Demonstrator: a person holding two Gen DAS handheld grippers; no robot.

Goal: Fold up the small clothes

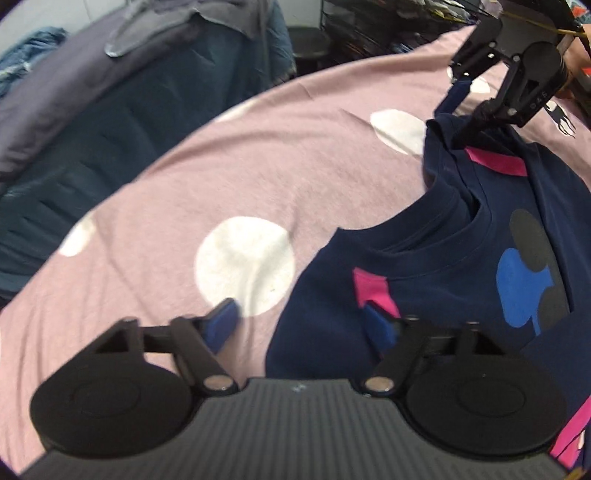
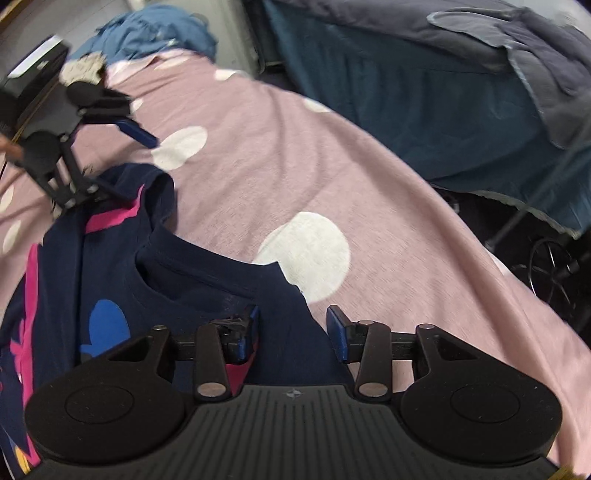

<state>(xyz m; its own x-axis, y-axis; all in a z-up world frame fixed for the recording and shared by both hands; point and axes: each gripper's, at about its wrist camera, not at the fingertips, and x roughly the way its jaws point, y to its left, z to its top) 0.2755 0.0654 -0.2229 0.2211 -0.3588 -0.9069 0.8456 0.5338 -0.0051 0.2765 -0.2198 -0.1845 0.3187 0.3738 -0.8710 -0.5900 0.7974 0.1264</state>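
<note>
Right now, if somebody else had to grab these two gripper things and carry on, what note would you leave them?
Left gripper: open, empty, one finger over the navy T-shirt, the other over the pink spotted sheet.
Right gripper: open, above the shirt's shoulder, nothing held.
The shirt lies print side up on the sheet, collar toward the sheet's middle, side parts turned in over the front.
Done: apparently the side folds.
Left: likely folding it across and tidying.

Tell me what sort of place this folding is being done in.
Probably a bedroom or similar home room. The navy T-shirt lies on a pink sheet with white dots, like a bed; more bedding, a dark blue quilt, and a heap of blue clothes sit behind.
</note>
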